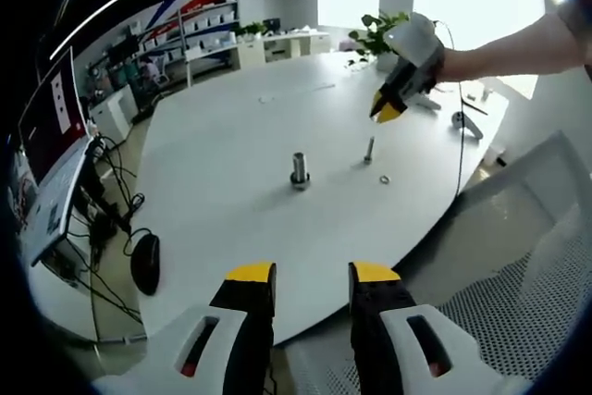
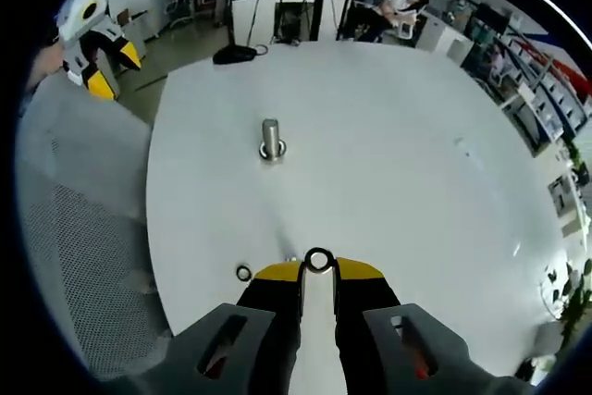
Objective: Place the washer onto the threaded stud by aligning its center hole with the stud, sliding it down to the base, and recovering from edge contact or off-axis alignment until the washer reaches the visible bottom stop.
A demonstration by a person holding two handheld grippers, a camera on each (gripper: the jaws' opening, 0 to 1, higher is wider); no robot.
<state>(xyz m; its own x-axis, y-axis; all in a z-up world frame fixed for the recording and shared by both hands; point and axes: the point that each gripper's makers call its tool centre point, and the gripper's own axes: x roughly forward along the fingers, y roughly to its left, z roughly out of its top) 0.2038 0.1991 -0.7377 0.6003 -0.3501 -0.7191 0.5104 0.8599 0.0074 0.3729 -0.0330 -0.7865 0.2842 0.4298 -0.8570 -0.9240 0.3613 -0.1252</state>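
Left gripper view, left to right: monitor [image 1: 51,131] at the left edge, cables [image 1: 106,219] and a black mouse-like object [image 1: 145,263] on the floor at lower left. White round desk [image 1: 231,145] fills the middle. Left tool [image 1: 313,275] at the bottom centre, jaws apart, nothing between them. Threaded stud [image 1: 300,169] stands upright mid-frame. Right of it a thin bolt [image 1: 369,150] stands upright, and a small loose washer [image 1: 384,178] lies flat just beside it. Right tool [image 1: 389,110] hangs above the bolt at upper right, held by a hand. Mesh chair [image 1: 518,265] at lower right.

Right gripper view: left tool [image 2: 100,71] at upper left, off the desk edge. Stud [image 2: 270,139] upright at centre, a ring at its base. Loose washer [image 2: 243,273] lies flat at lower centre. Right tool [image 2: 318,272] at the bottom, jaws closed together, pinching a washer [image 2: 318,260] at the tips, well apart from the stud.
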